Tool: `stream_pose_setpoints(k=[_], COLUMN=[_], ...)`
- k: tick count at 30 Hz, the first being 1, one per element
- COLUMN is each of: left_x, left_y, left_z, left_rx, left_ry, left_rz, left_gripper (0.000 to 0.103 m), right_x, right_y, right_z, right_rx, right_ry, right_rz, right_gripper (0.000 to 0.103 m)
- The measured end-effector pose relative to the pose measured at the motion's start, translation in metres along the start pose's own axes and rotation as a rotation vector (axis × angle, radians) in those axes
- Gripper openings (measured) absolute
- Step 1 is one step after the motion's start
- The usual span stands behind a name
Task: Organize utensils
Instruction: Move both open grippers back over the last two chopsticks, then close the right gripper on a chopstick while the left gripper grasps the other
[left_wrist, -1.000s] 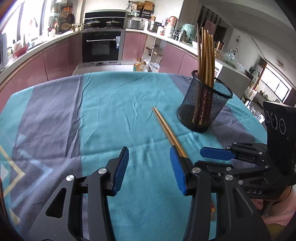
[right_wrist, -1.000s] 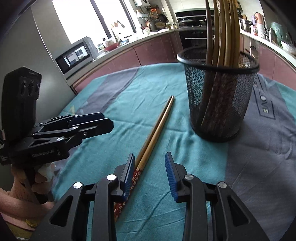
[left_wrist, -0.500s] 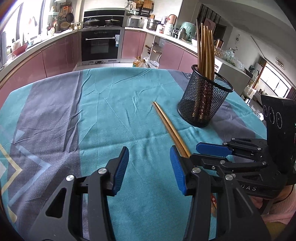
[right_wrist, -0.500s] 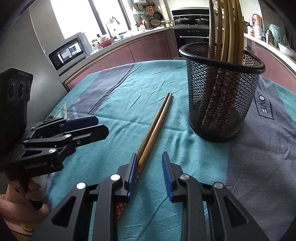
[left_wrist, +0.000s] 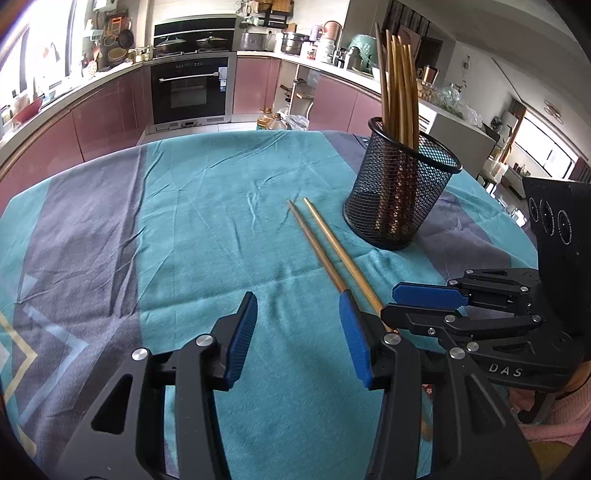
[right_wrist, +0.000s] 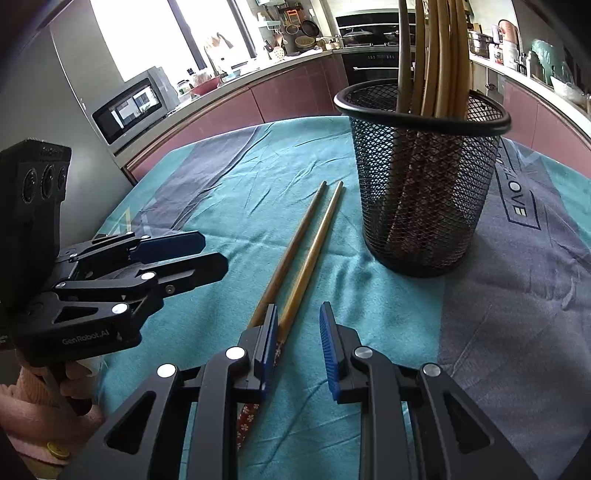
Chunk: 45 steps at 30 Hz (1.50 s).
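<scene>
Nearest the right gripper: I see my right gripper (right_wrist: 298, 345) low over the tablecloth (right_wrist: 369, 317), jaws apart with a narrow gap, holding nothing.
Contact check: the left-hand pad (right_wrist: 269, 347) sits against or just over the patterned handle end of the loose chopsticks (right_wrist: 295, 273); I cannot tell whether it touches. One stick's end lies in the gap by that pad; the other's passes under it.
Long axis: the pair lies flat, side by side, running from my right gripper away toward the far left foot of the mesh holder (right_wrist: 421, 177), tips ending just beside its base, not touching.
Left gripper: my left gripper (left_wrist: 299, 334) is wide open and empty, hovering over bare cloth to the left of the sticks.
Nearer hand: the right, by my judgement; it is aligned along the sticks, so a slight shift left should centre both before closing.
Far end: the holder stands upright with several chopsticks (right_wrist: 439, 55) already upright inside.
Risk: I judge a closure now may catch one stick only.
</scene>
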<state>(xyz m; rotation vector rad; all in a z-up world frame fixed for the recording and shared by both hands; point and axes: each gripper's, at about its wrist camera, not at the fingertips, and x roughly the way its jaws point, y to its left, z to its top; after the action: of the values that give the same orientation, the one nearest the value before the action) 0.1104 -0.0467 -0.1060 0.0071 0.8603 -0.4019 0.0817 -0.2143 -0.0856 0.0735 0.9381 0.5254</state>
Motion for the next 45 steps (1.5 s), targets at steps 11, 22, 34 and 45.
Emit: stream_pose_setpoints(k=[11,22,34,45], left_x=[0.023,0.039,0.038,0.039], left_y=[-0.018,-0.025,-0.023,-0.017], left_z=[0.009,0.013,0.015,0.016], left_rx=[0.055,0.069,0.058,0.042], left_ry=[0.052,0.098,0.108,0.115], left_rz=[-0.015,0.008,0.016,0.021], left_gripper=[0.043,0.038,0.026,0.023], right_x=[-0.002,-0.005,-0.002,0.005], right_y=[-0.005,-0.010,-0.010,-0.011], right_z=[-0.002,-0.002,0.002,0.010], right_rx=[0.005,0.003,-0.006,-0.011], right_ry=[-0.001,-0.001,0.001,0.000], right_rz=[0.007,0.017,0.010,0.002], right_gripper=[0.022,0.022,0.021,0.021])
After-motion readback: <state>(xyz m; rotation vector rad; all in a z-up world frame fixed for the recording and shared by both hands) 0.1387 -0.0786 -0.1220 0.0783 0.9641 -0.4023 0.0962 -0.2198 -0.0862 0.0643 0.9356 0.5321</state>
